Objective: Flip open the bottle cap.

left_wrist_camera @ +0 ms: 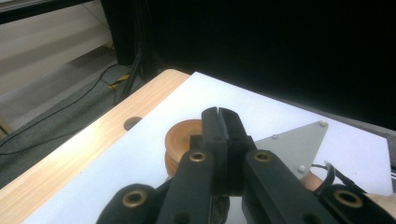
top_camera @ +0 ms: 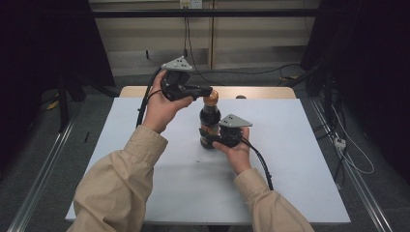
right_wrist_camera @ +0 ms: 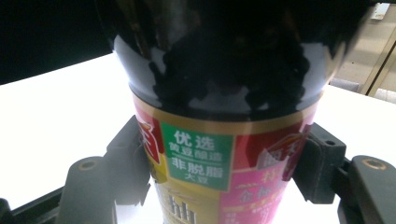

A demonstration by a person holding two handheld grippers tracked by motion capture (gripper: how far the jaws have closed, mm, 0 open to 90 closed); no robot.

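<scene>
Flanking bottle [top_camera: 210,126]: grippers, bare table [top_camera: 290,159].

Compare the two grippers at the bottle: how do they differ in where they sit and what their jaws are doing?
1. The right gripper is low, at the labelled body of the bottle; the left gripper is high, by the orange cap.
2. The right gripper's jaws are shut on the bottle's two sides; the left gripper's jaws are shut together, with nothing between them.

Both are black, hand-held, and carry a grey three-cornered plate.

Bottle [top_camera: 210,123] upright mid-table [top_camera: 145,193]; right tool [top_camera: 216,141] around it; left tool [top_camera: 209,91] above its cap [top_camera: 211,98].
</scene>
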